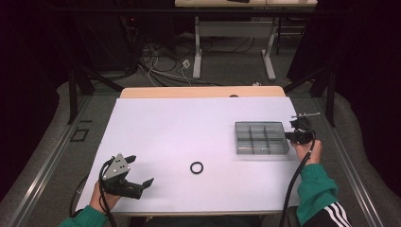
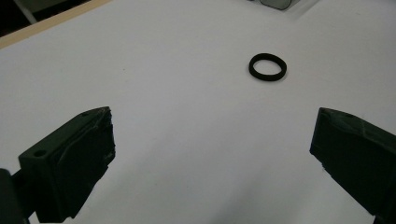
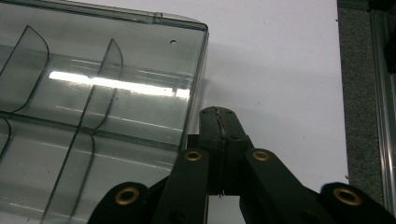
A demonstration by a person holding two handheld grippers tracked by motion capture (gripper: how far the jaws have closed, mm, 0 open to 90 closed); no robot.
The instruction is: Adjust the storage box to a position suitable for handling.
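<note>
Two things lie on the white worktop (image 1: 156, 123): a ring (image 1: 196, 167) at mid-front, well apart from a clear tray (image 1: 261, 137) at right. The left gripper (image 1: 140, 171) gapes, nothing between; the right gripper (image 1: 289, 135) is closed empty beside the tray's edge. Cables litter the dim floor (image 1: 161, 66) behind.

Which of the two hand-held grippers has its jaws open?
The left hand-held gripper: its jaws stand wide apart, aimed toward the black ring. The right hand-held gripper, beside the clear box, is shut.
</note>
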